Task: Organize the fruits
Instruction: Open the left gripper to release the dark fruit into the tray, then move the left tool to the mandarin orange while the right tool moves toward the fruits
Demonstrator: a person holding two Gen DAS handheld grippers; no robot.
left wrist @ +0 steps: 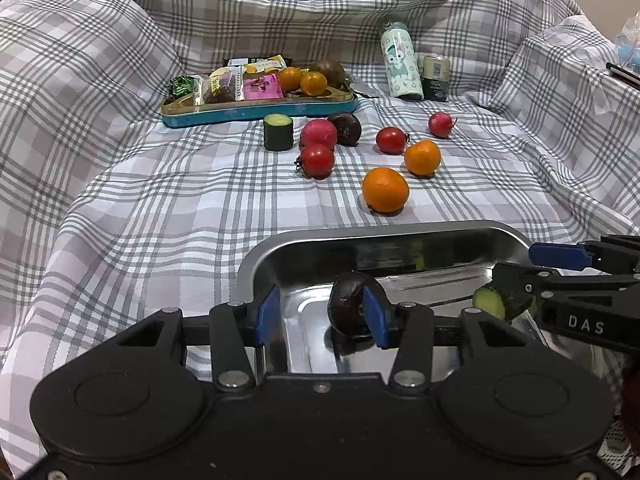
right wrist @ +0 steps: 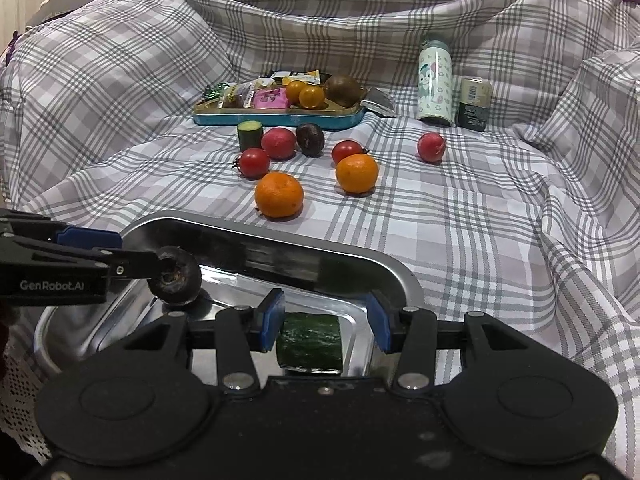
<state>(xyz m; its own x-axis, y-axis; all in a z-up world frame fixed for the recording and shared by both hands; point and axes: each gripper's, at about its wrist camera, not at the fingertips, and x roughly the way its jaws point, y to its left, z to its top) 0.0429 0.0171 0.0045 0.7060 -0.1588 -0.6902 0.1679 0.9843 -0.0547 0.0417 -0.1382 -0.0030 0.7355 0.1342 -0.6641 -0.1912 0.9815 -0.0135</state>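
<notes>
Left to right, over the steel tray (left wrist: 256, 264):

Left gripper (left wrist: 322, 314): jaws spread wide. The dark purple fruit (left wrist: 346, 304) rests against the right pad only; the left pad stands clear of it. It sits on the tray floor, apparently released. Skin looks leathery and a little wrinkled, shell likely stiff; round, so it may roll on the polished steel. If you retake it, close across its widest part.

Right gripper (right wrist: 325, 326): jaws part open. The cucumber piece (right wrist: 310, 342) lies on the tray floor between them; the left pad sits just beside or touching it, the right pad shows a clear gap. No pinch. It is firm but has wet cut ends and a waxy skin, and is slippery; grip the skin sides, not the cut faces.

Still out on the checked cloth (left wrist: 120, 200): an upright cucumber stub (left wrist: 278, 132), two tomatoes (left wrist: 318, 160), two radish-like red pieces (left wrist: 319, 133), a second dark fruit (left wrist: 346, 128), two oranges (left wrist: 385, 195). Tomatoes are thin-skinned, so squeeze lightly. Oranges are heavier, with give in the peel, and need a wide jaw.

Writing: "GenRobot.AI" on the left gripper's side, seen in the right wrist view; "DAS" on the right gripper's, seen in the left wrist view. Cartoon print on the bottle (left wrist: 401, 64); its lettering and the snack packets' are too small to read.
</notes>
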